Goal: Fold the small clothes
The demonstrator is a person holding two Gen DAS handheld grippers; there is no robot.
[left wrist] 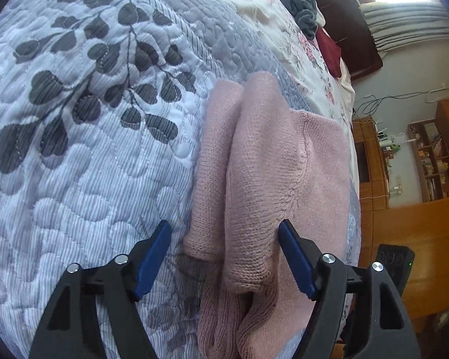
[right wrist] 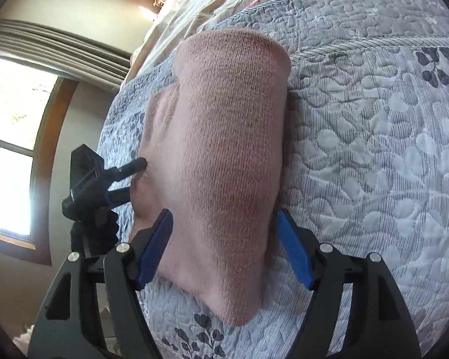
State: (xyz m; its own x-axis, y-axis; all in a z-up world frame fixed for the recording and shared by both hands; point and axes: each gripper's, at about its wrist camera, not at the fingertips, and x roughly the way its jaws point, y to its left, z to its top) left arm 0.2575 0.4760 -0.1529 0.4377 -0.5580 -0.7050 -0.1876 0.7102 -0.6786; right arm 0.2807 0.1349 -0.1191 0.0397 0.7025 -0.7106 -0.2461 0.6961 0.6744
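A pink knitted garment (left wrist: 263,179) lies partly folded on a quilted bed cover (left wrist: 74,149). Both left tongs (left wrist: 224,258) and right tongs (right wrist: 223,249) are spread wide, straddling the garment's folds.

Both looking from very close, low over the bed (left wrist: 74,164), along blue fingers (left wrist: 152,257). Both showing the same pink knit (right wrist: 224,149) from opposite sides.

I find no legible text, label, brand, number or sign in either wrist view; shelf items too small to read.
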